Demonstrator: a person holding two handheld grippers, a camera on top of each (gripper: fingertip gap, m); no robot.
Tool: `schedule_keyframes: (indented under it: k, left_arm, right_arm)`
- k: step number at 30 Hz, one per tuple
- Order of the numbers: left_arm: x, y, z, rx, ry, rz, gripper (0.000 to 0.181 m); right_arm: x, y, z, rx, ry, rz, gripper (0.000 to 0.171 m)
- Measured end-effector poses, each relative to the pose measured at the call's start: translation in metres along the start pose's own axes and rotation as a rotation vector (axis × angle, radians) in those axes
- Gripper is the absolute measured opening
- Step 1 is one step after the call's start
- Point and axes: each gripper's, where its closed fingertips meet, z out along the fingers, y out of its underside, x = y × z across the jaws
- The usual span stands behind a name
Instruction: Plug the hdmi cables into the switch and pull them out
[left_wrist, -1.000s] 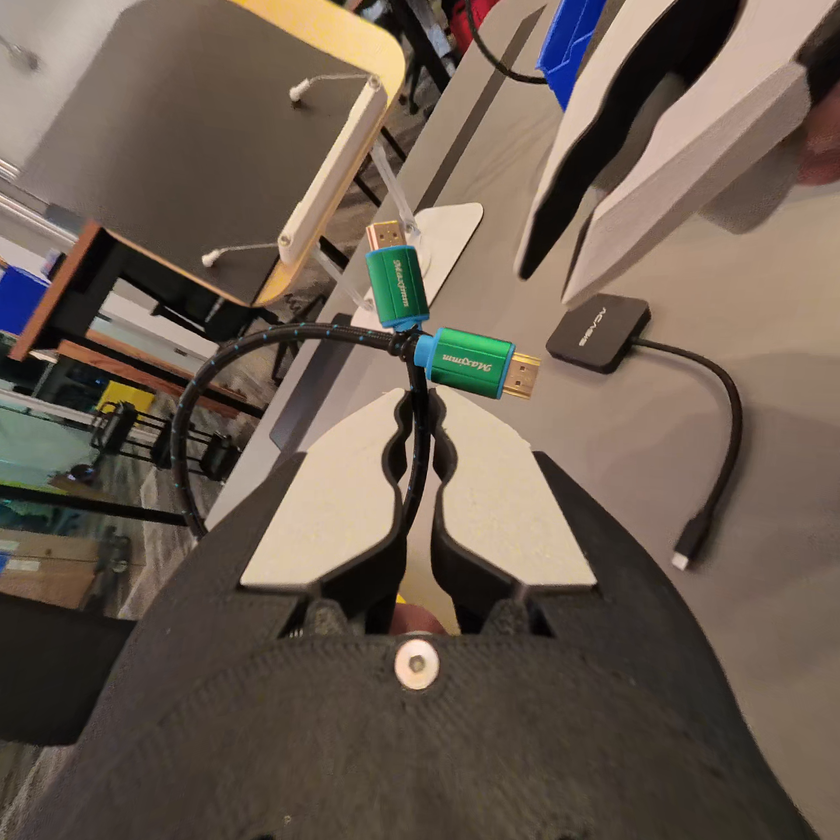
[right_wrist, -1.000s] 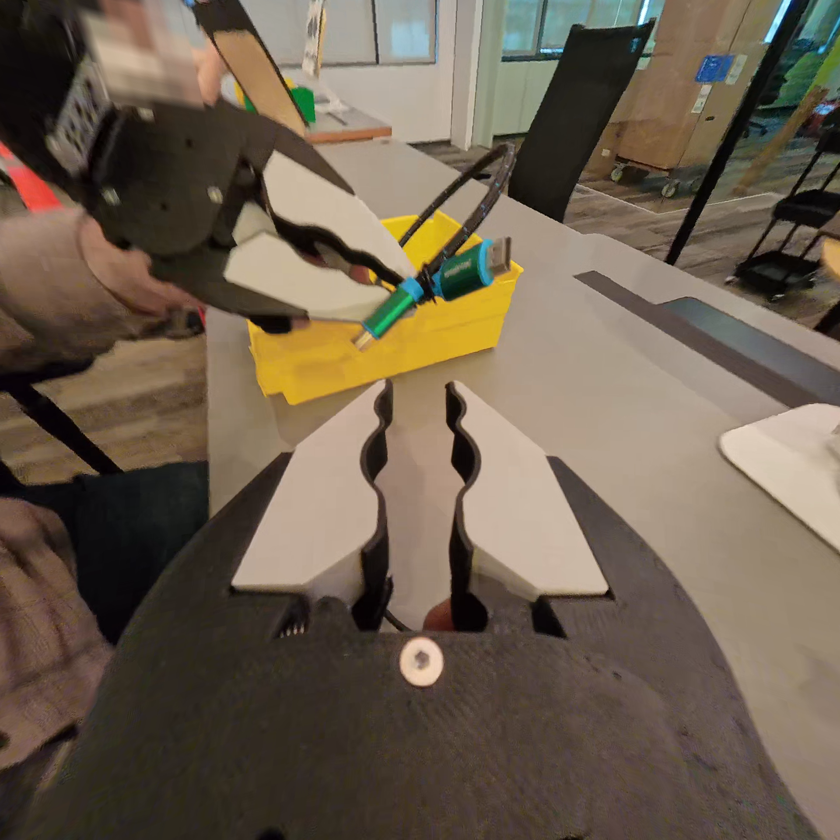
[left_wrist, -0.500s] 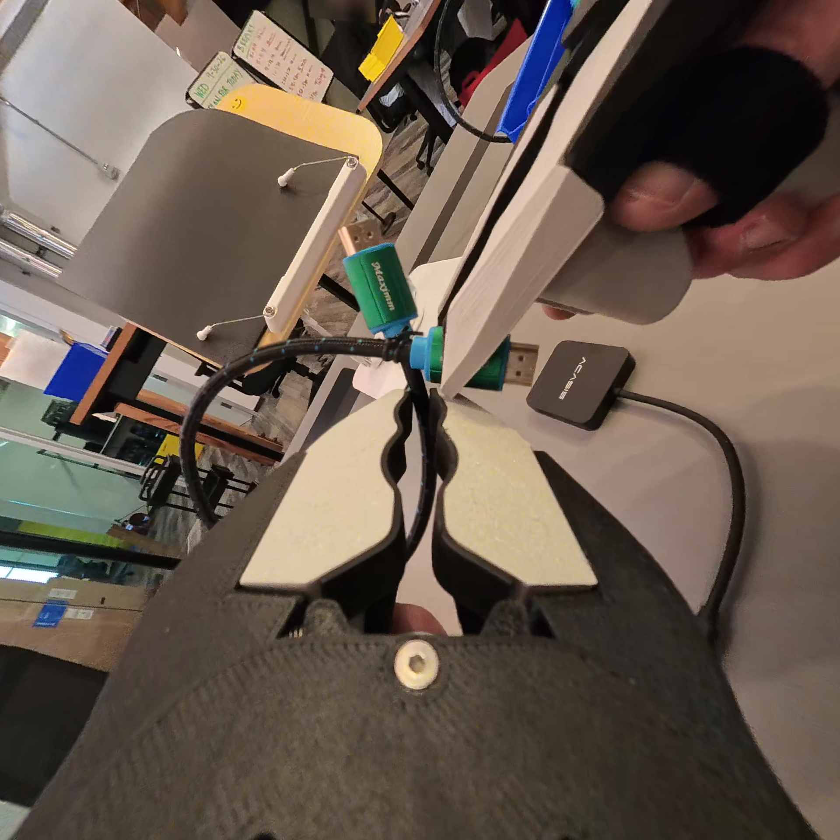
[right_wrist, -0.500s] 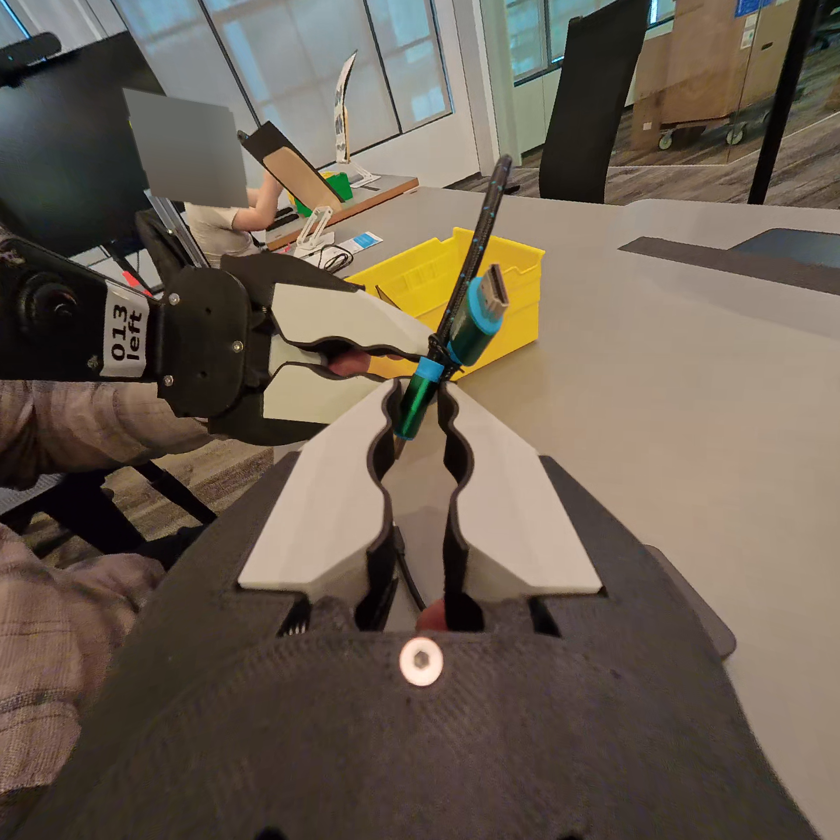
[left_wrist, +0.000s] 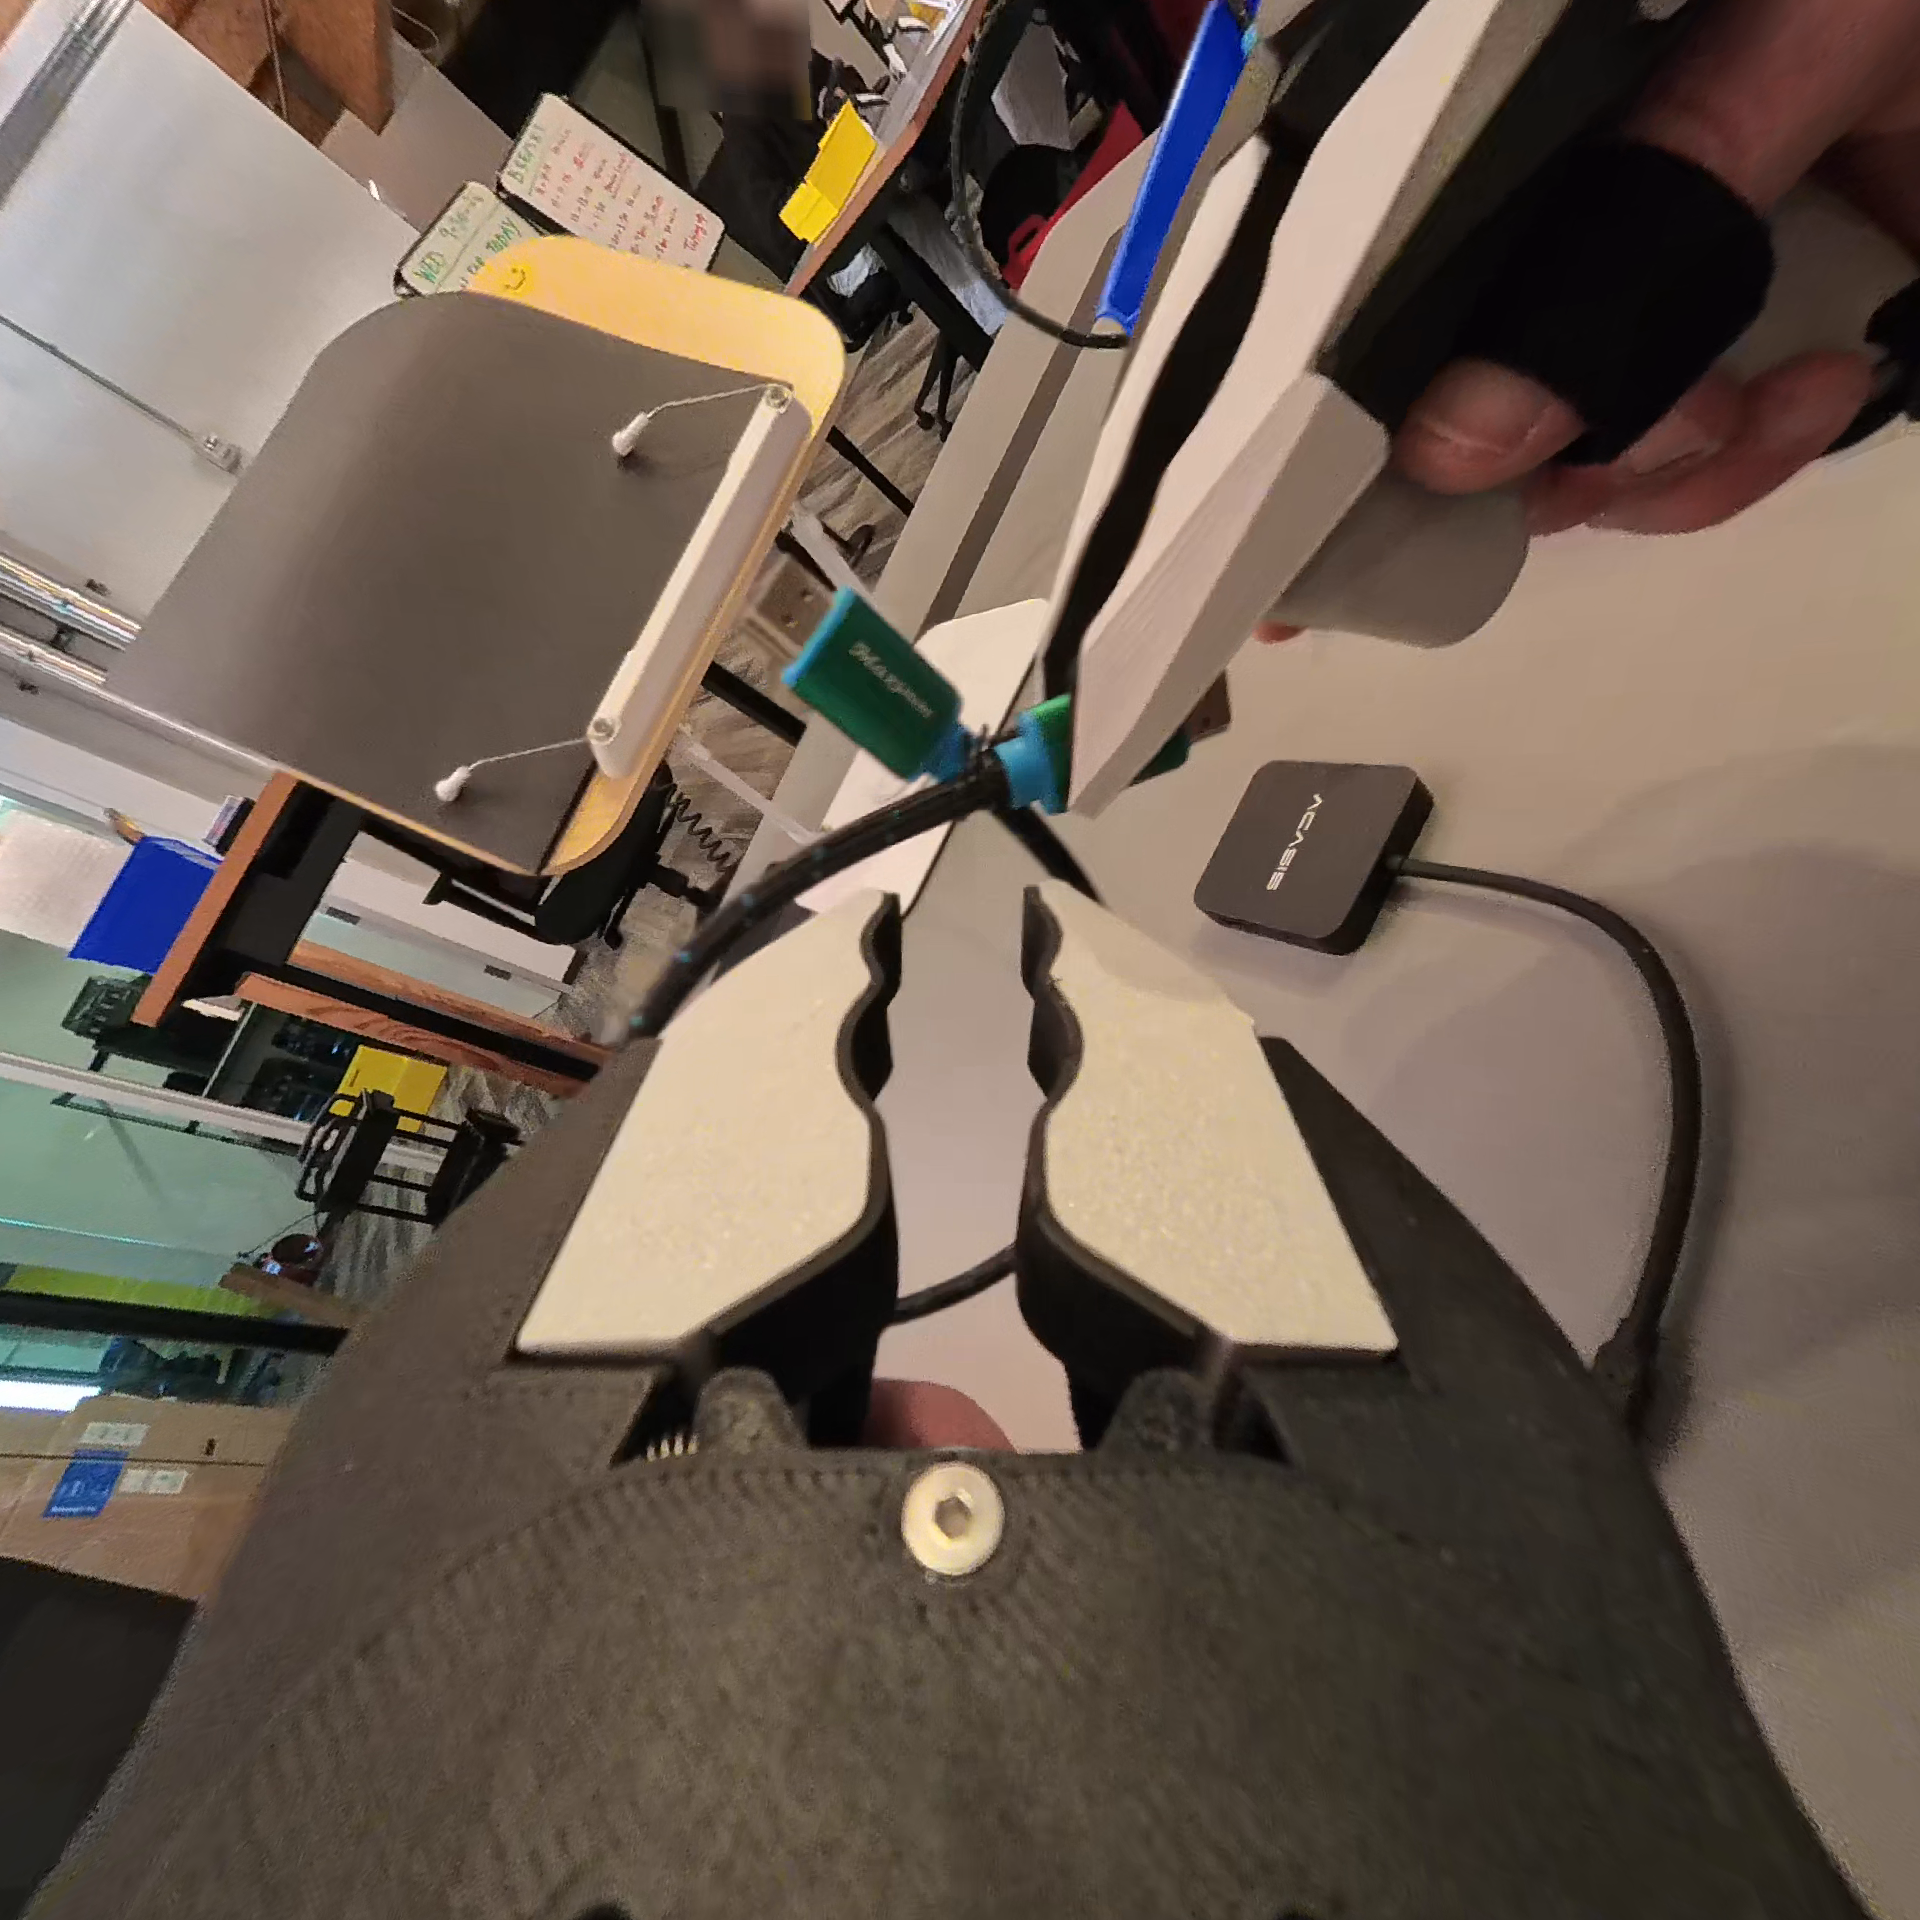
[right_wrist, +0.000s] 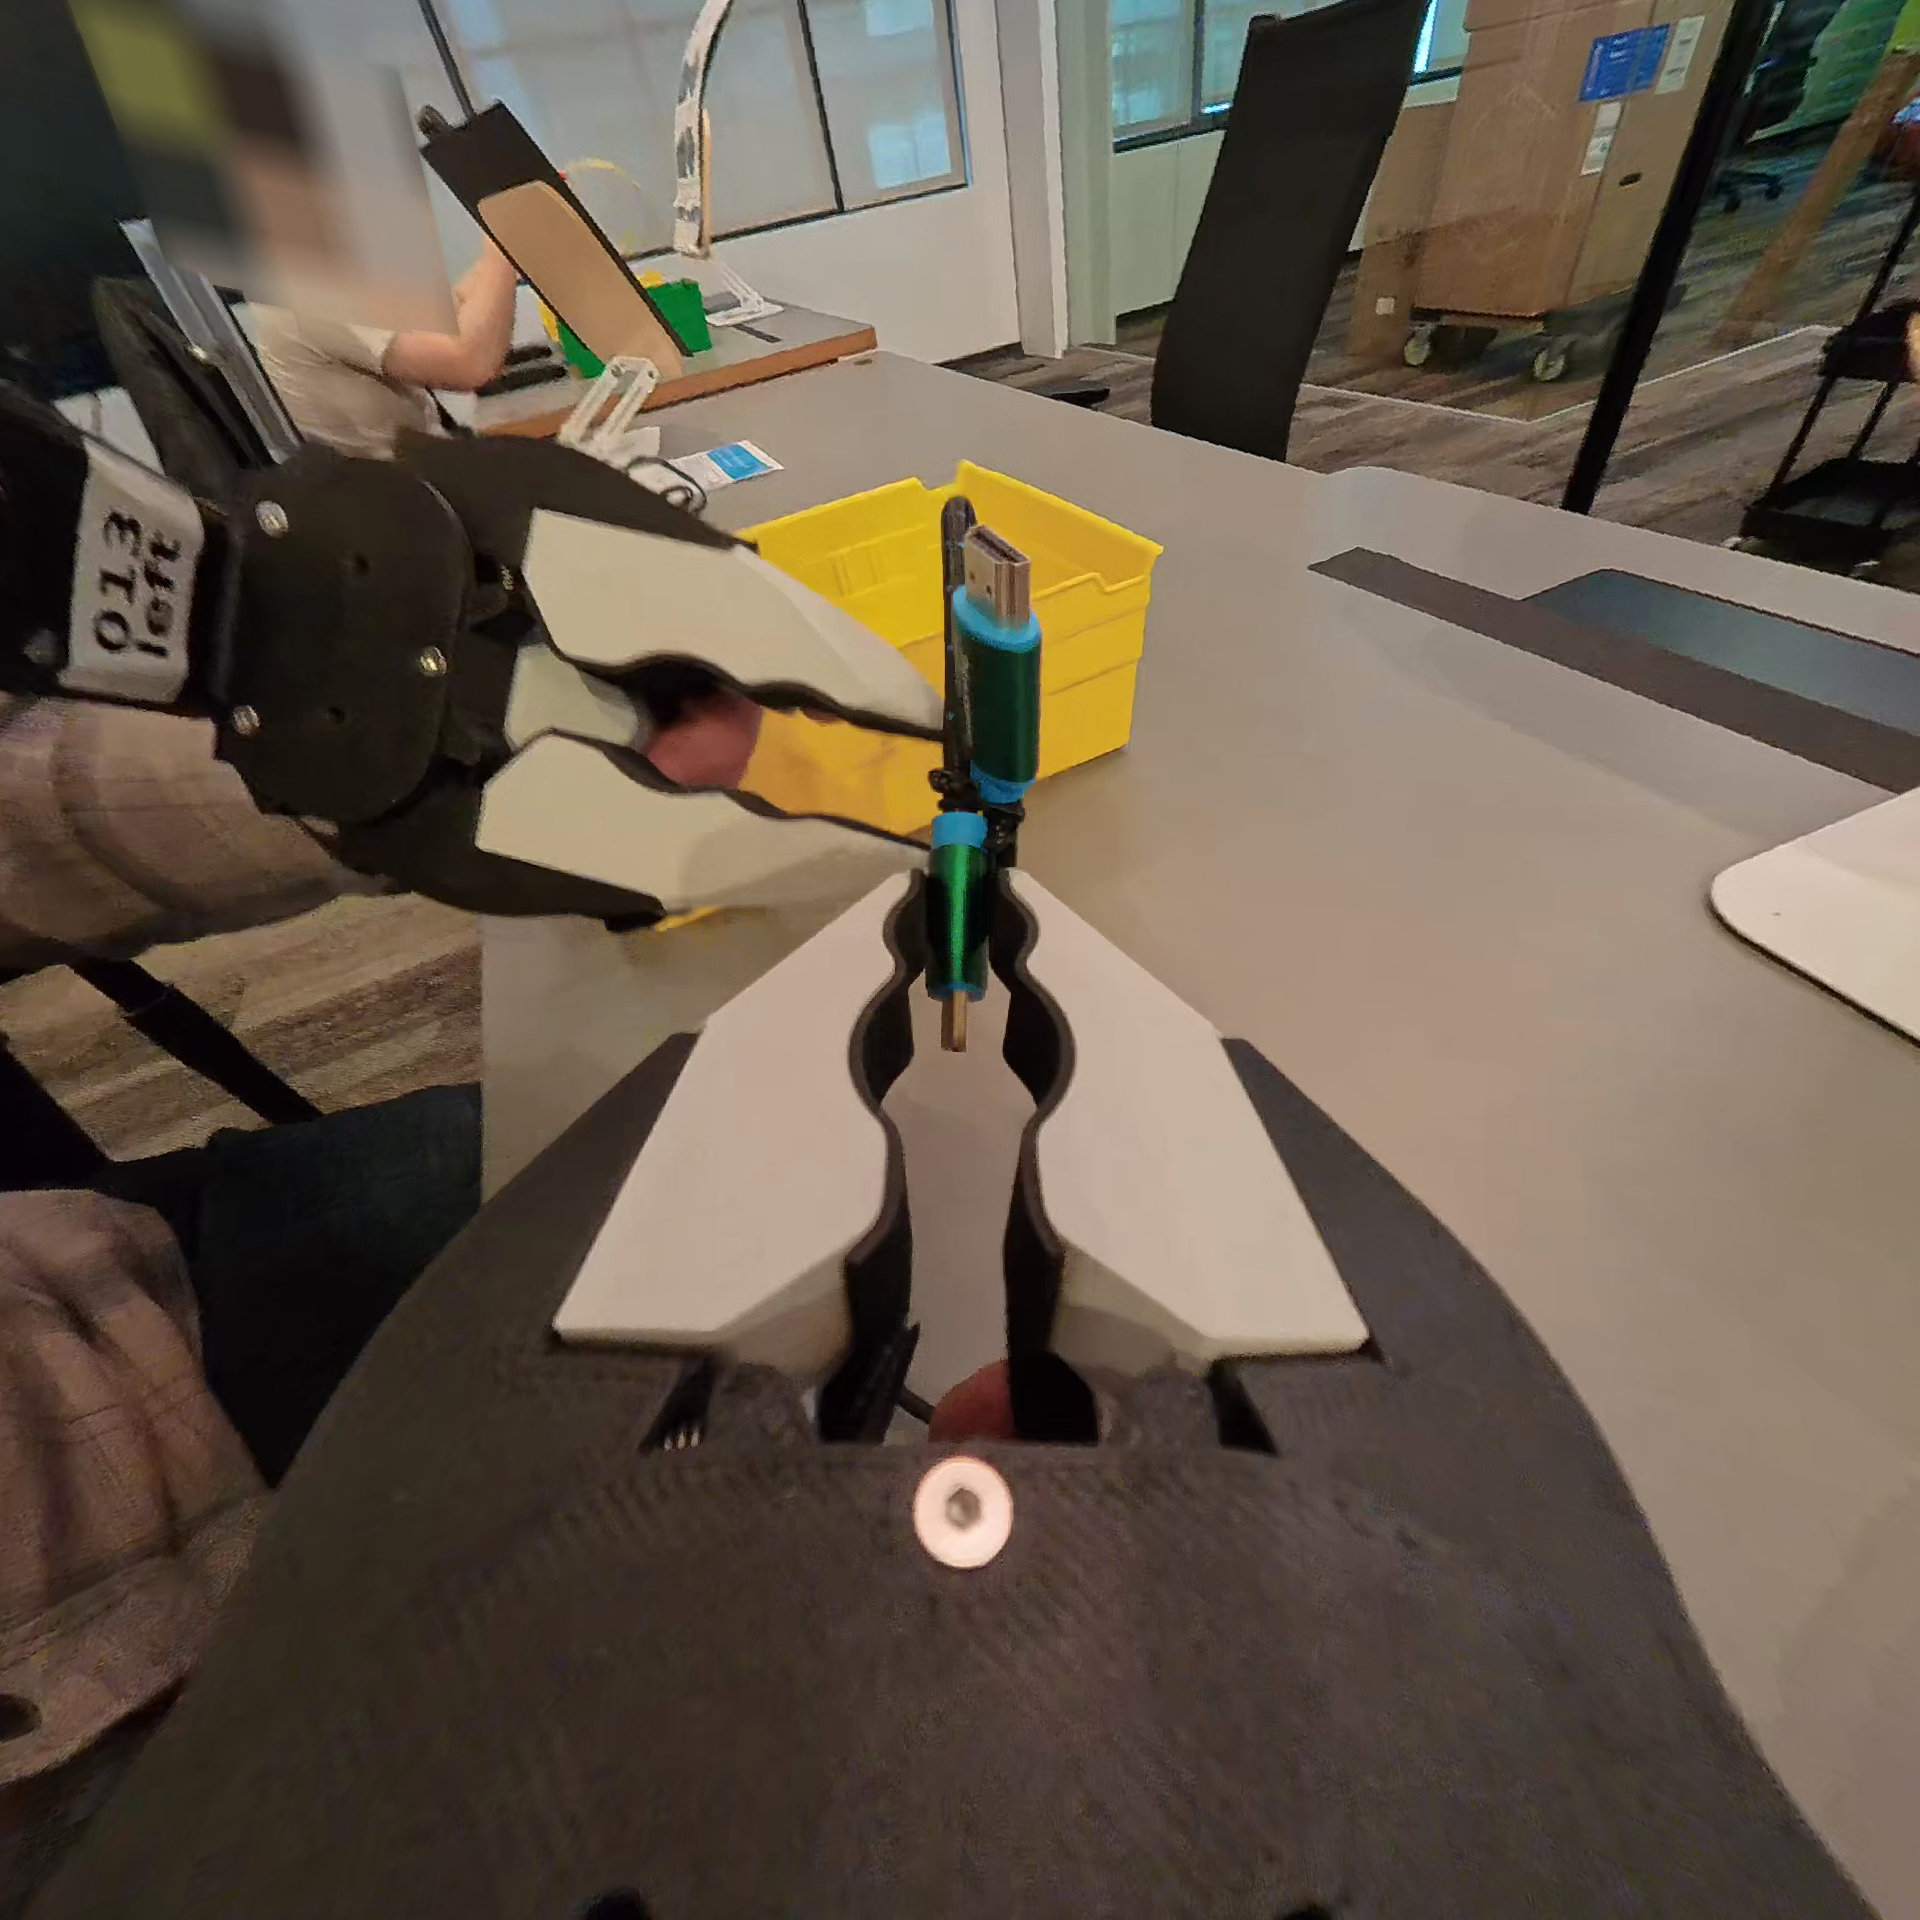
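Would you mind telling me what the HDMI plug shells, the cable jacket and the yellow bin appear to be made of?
HDMI plug shells: probably anodised metal, judging by the satin green sheen with soft highlights; blue collars look like plastic. Cable jacket: braided fabric sleeve, black with blue flecks, weave visible. Yellow bin: moulded plastic, uniform glossy colour with thin ribbed walls.

lower plug (left_wrist: 1164, 764) mostly hidden behind right gripper (left_wrist: 1081, 748), switch cable (left_wrist: 1662, 1091) partly hidden
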Motion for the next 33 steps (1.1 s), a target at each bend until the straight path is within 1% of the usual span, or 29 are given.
schedule_keyframes:
  k: [4, 7, 9, 11, 12, 14, 17, 19, 21, 22, 24, 28, 31, 33]
  left_arm:
    - [-0.011, -0.003, -0.008, 0.022, -0.014, 0.007, 0.03]
    - [-0.015, -0.006, -0.013, 0.022, -0.002, 0.076, 0.037]
    - [-0.011, -0.001, -0.011, -0.026, 0.068, 0.102, 0.046]
    - [0.002, 0.013, -0.009, -0.12, 0.179, 0.118, 0.056]
    - [0.003, 0.02, -0.009, -0.152, 0.192, 0.145, 0.058]
    - [0.005, 0.027, -0.009, -0.181, 0.204, 0.194, 0.053]
    - [0.016, 0.029, -0.011, -0.193, 0.274, 0.2, 0.044]
    - [0.026, 0.03, -0.012, -0.204, 0.317, 0.225, 0.032]
    - [0.031, 0.029, -0.011, -0.199, 0.32, 0.25, 0.011]
    - [0.032, 0.03, -0.01, -0.206, 0.318, 0.253, 0.004]
    - [0.035, 0.034, -0.007, -0.225, 0.321, 0.248, 0.003]
    - [0.037, 0.033, -0.001, -0.222, 0.3, 0.22, 0.003]
    - [0.033, 0.035, 0.003, -0.237, 0.256, 0.21, 0.003]
    - [0.031, 0.036, 0.006, -0.247, 0.228, 0.205, 0.003]
  right_arm:
    - [0.003, 0.009, 0.0, -0.051, 0.033, -0.098, 0.008]
    - [0.001, 0.016, 0.002, -0.094, 0.049, -0.186, 0.008]
    - [-0.001, 0.018, 0.003, -0.107, 0.05, -0.235, 0.008]
    - [-0.003, 0.019, 0.003, -0.117, 0.051, -0.281, 0.008]
    - [-0.004, 0.019, 0.003, -0.123, 0.048, -0.309, 0.008]
    - [-0.008, 0.02, 0.002, -0.134, 0.039, -0.368, 0.008]
    - [-0.017, 0.023, 0.001, -0.145, -0.001, -0.45, 0.008]
    - [-0.024, 0.025, 0.001, -0.15, -0.032, -0.497, 0.008]
    - [-0.03, 0.027, 0.002, -0.159, -0.05, -0.542, 0.008]
    - [-0.03, 0.029, 0.002, -0.169, -0.044, -0.564, 0.008]
    - [-0.027, 0.032, 0.003, -0.187, -0.022, -0.594, 0.008]
    - [-0.02, 0.032, 0.001, -0.185, 0.01, -0.582, 0.01]
    - [-0.013, 0.029, -0.002, -0.183, 0.036, -0.56, 0.019]
    - [-0.012, 0.028, -0.004, -0.183, 0.044, -0.552, 0.022]
